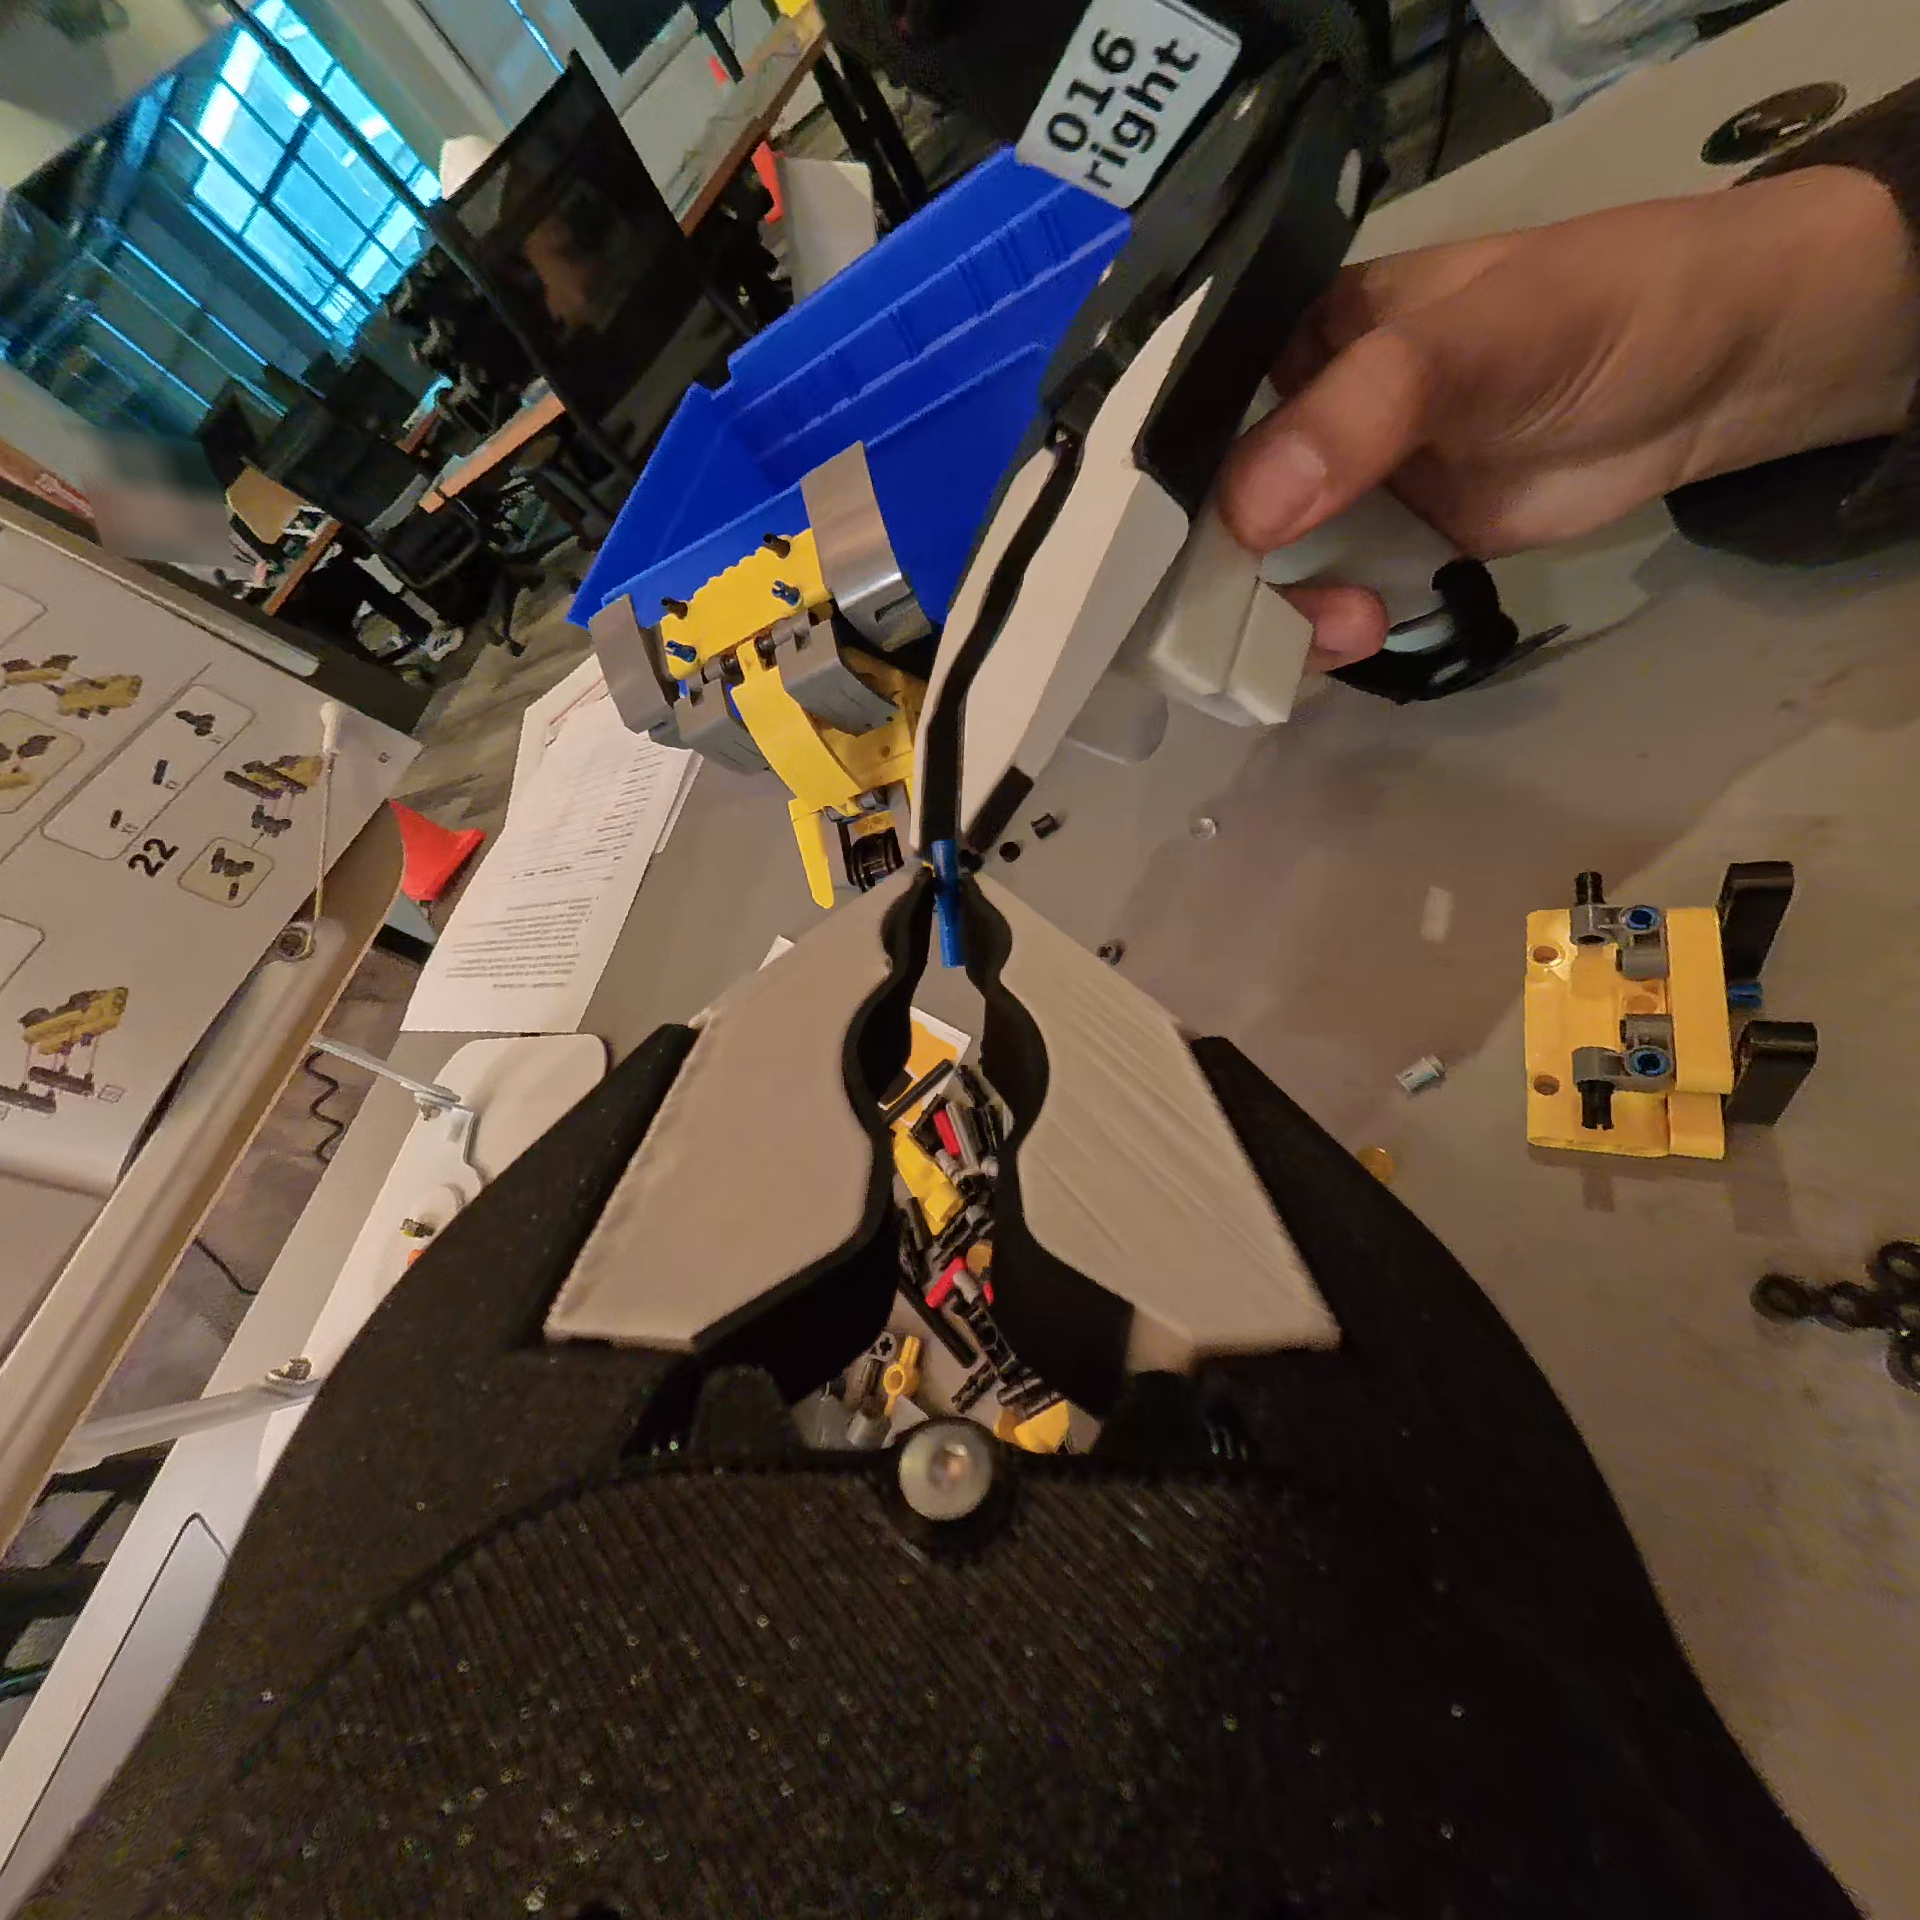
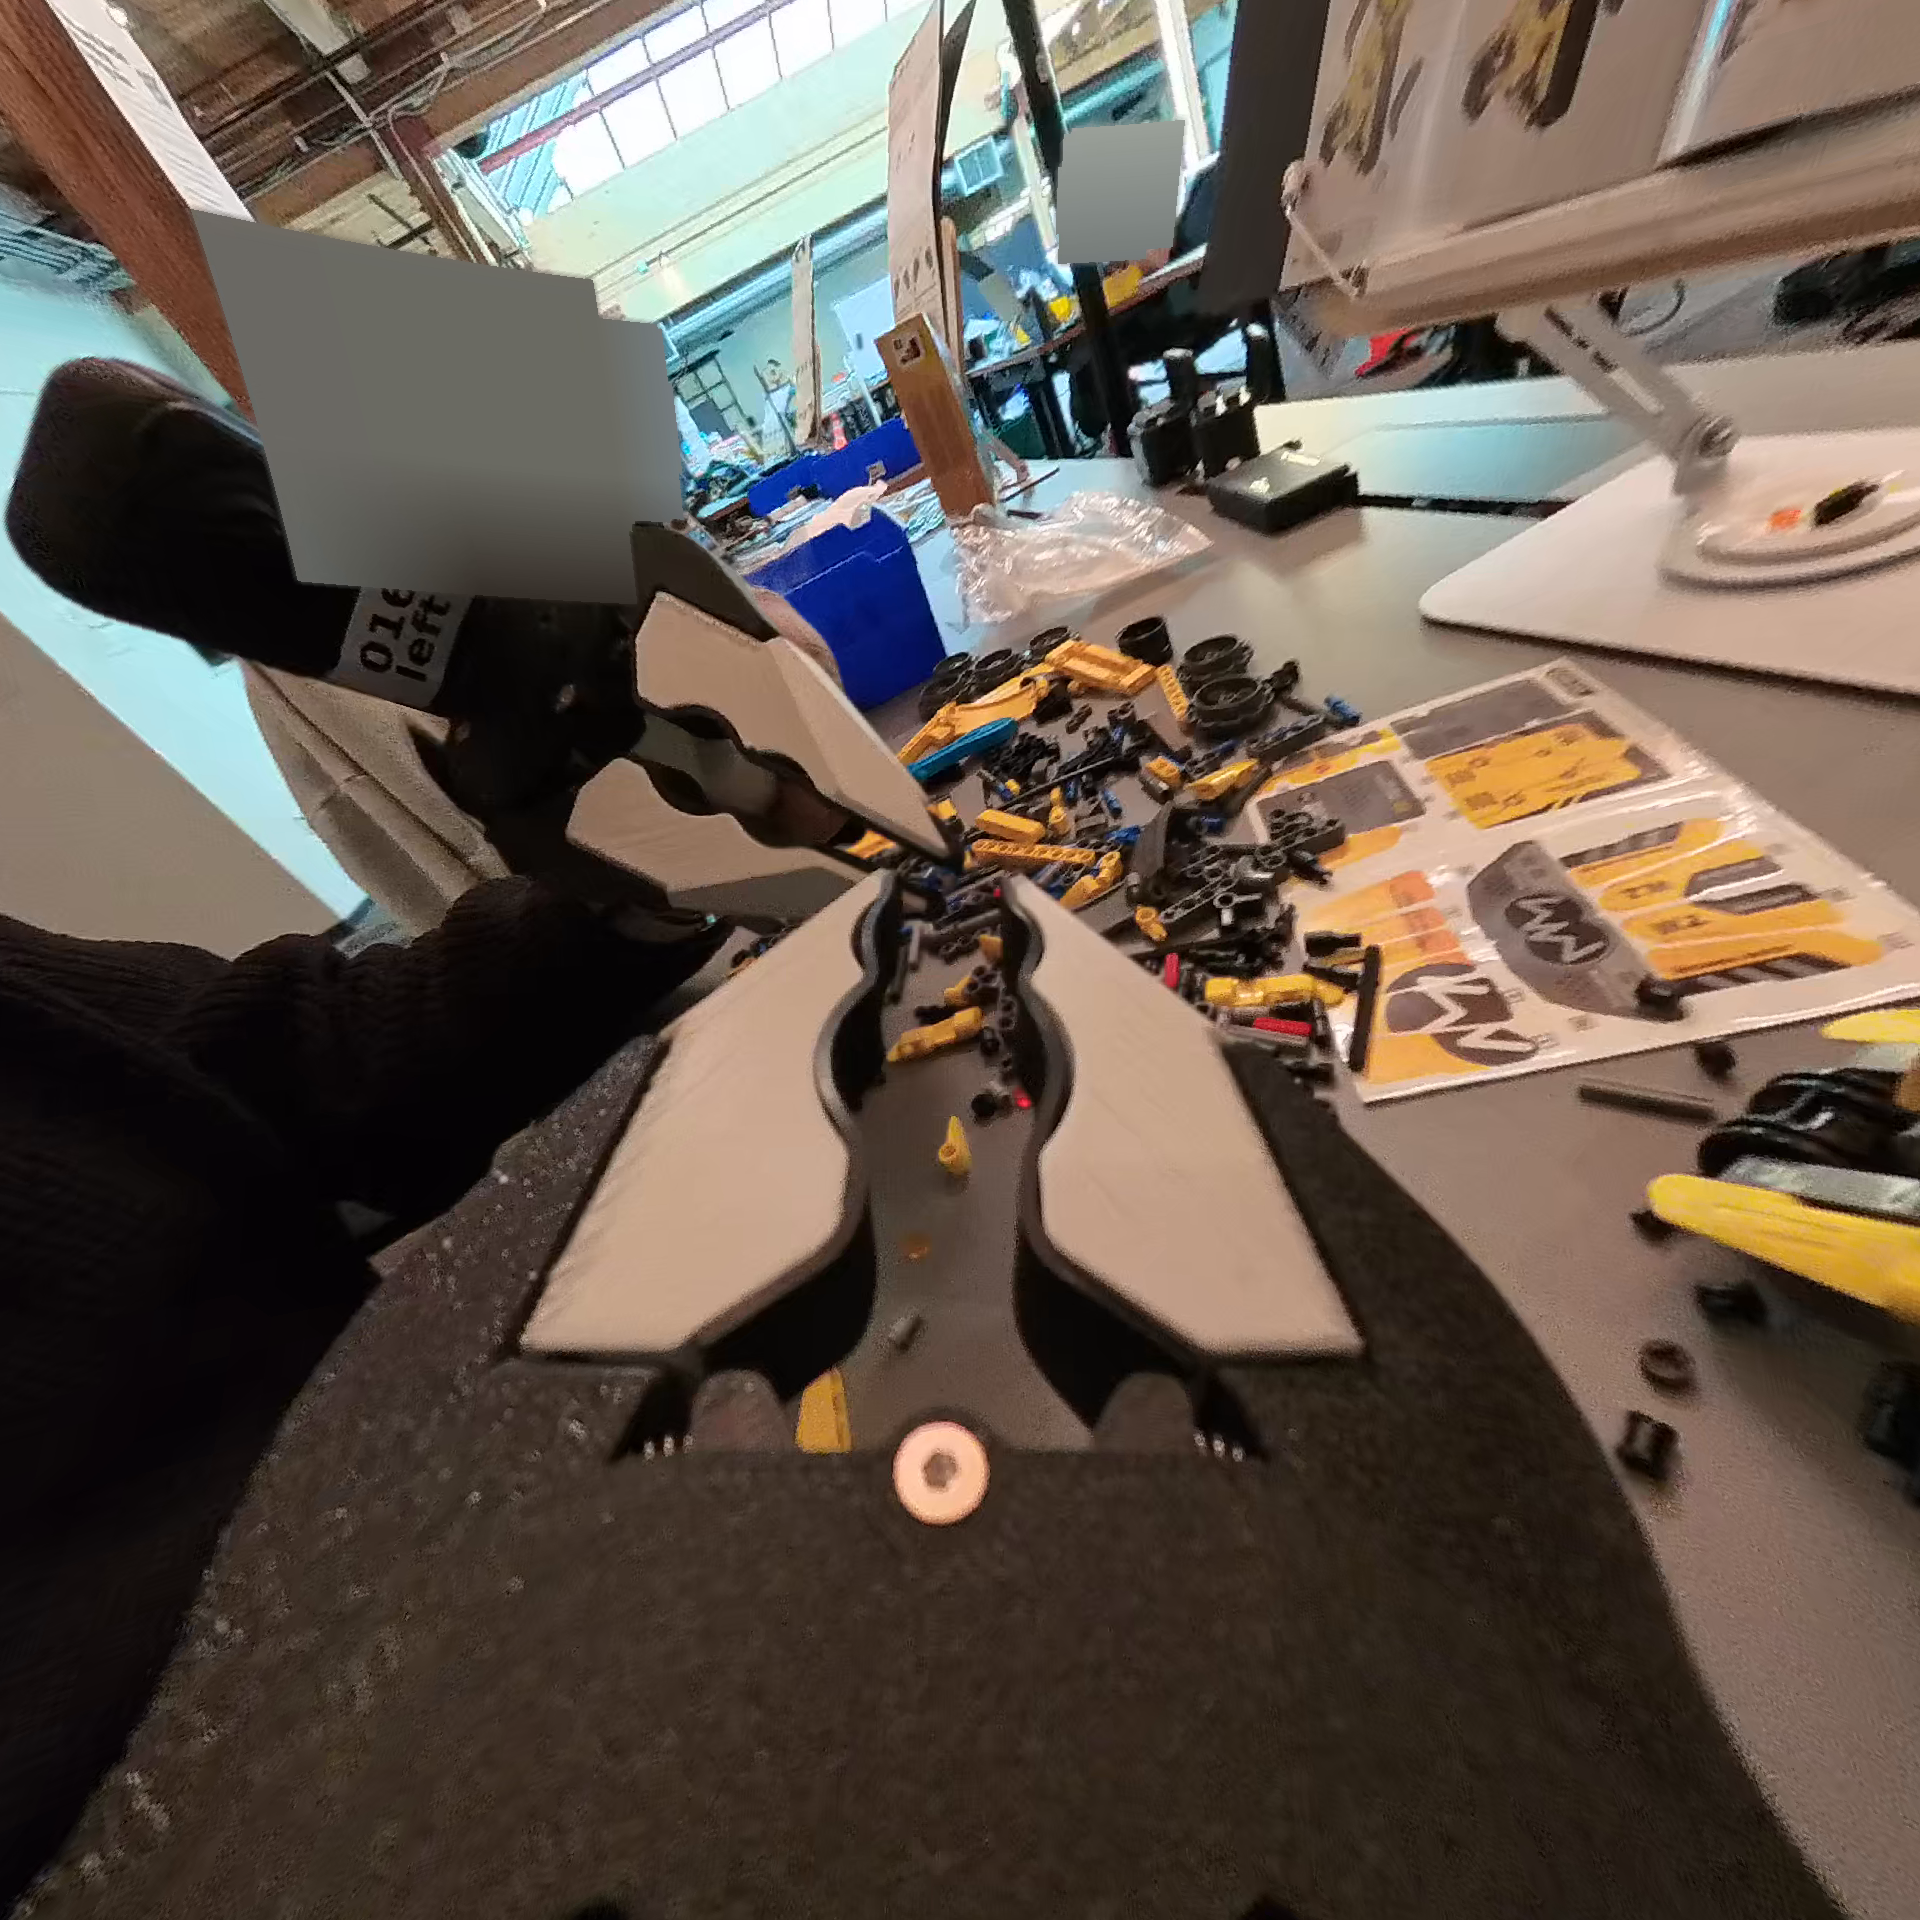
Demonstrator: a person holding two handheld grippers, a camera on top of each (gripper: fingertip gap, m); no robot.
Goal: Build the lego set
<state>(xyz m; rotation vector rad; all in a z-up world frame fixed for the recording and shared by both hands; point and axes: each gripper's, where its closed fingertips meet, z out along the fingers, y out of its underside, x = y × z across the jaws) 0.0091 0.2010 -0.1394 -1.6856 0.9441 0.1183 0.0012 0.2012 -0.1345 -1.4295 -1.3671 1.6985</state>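
Note:
My left gripper (image 1: pixel 943 902) is shut on a small blue pin (image 1: pixel 945 914), held upright above a pile of loose yellow, black and red building pieces (image 1: pixel 951 1164). My right gripper (image 1: pixel 951 844), held by a hand, comes down from the upper right, and its tips almost touch the top of the pin. In the right wrist view my right gripper (image 2: pixel 951 885) has its jaws a little apart and empty. The left gripper (image 2: pixel 940 842) meets it tip to tip from the left over the pile (image 2: pixel 1122 790). The pin is not clear in that view.
A yellow and grey model (image 1: pixel 758 665) stands before a blue bin (image 1: pixel 883 364). A yellow sub-assembly (image 1: pixel 1631 1029) and black rings (image 1: pixel 1860 1299) lie to the right. An instruction booklet on a stand (image 1: pixel 135 790) is at left. A sticker sheet (image 2: pixel 1538 894) lies beside the pile. My left and right fingertips are right by each other.

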